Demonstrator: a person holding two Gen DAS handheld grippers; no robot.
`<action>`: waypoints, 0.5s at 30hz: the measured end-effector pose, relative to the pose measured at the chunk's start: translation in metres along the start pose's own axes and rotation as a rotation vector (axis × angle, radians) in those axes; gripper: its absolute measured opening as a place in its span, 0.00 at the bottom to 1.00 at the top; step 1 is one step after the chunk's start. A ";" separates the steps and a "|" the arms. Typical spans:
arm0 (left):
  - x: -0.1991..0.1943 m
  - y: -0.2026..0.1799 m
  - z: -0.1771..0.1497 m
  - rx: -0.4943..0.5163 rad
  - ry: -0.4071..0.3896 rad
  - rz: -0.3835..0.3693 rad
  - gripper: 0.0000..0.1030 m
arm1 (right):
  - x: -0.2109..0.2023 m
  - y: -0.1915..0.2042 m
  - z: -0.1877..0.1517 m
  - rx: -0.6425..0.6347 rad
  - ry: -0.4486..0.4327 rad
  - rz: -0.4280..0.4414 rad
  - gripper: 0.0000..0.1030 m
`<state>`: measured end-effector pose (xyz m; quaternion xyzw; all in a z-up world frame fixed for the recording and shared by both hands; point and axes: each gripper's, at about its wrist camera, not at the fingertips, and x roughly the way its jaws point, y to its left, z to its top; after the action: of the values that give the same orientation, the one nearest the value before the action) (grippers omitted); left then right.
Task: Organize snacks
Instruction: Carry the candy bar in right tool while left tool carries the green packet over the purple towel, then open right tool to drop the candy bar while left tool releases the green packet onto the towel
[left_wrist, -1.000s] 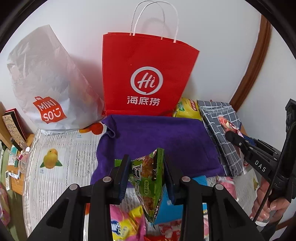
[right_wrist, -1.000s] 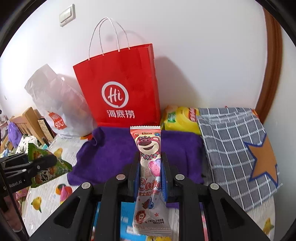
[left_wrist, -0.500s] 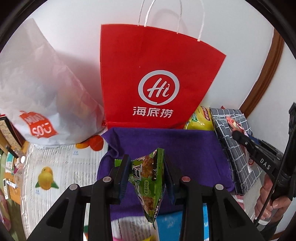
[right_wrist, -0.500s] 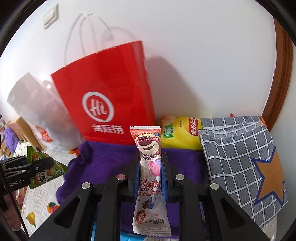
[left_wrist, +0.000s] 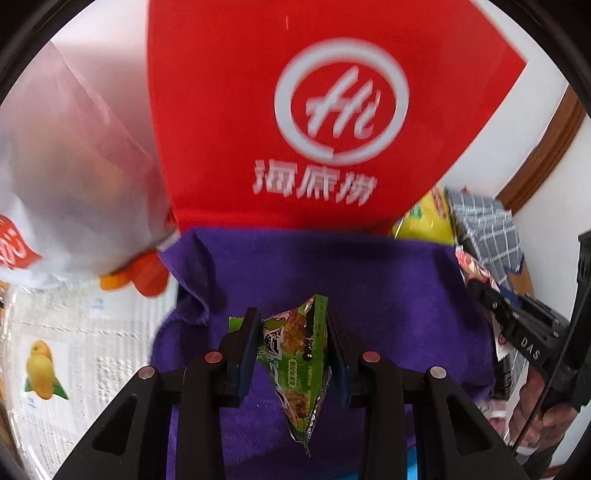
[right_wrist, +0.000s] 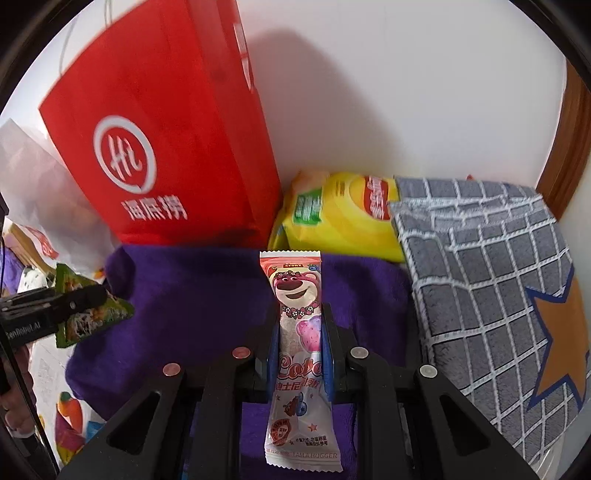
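Note:
My left gripper (left_wrist: 291, 325) is shut on a green snack packet (left_wrist: 297, 362), which hangs point-down over a purple towel (left_wrist: 388, 291). The right gripper (right_wrist: 300, 325) is shut on a long pink candy packet (right_wrist: 299, 354) with a bear's face, held upright over the same purple towel (right_wrist: 192, 295). From the right wrist view the left gripper (right_wrist: 92, 295) and its green packet (right_wrist: 88, 317) show at the left edge. The right gripper (left_wrist: 476, 288) appears at the right edge of the left wrist view, a hand (left_wrist: 535, 410) on its handle.
A red paper bag (left_wrist: 332, 122) (right_wrist: 166, 147) stands against the wall just behind the towel. A white plastic bag (left_wrist: 74, 177) sits left of it. A yellow chip bag (right_wrist: 343, 218) and a grey checked cloth (right_wrist: 498, 295) with an orange star lie to the right.
Both grippers have moved forward and down toward the purple towel and red bag, which now loom larger. Each still holds its packet.

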<state>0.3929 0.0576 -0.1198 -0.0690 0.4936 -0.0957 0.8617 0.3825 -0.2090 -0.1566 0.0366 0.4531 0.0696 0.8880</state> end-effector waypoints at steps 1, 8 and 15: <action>0.004 0.001 0.000 -0.001 0.009 0.001 0.32 | 0.005 0.000 -0.002 -0.001 0.012 -0.004 0.19; 0.020 -0.001 -0.003 0.011 0.040 0.018 0.32 | 0.031 0.001 -0.008 -0.010 0.076 -0.017 0.19; 0.026 0.003 -0.003 0.008 0.061 0.018 0.32 | 0.044 0.002 -0.010 -0.010 0.103 -0.033 0.19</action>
<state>0.4035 0.0542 -0.1433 -0.0582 0.5197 -0.0919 0.8474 0.4001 -0.1997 -0.1973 0.0212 0.4985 0.0588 0.8646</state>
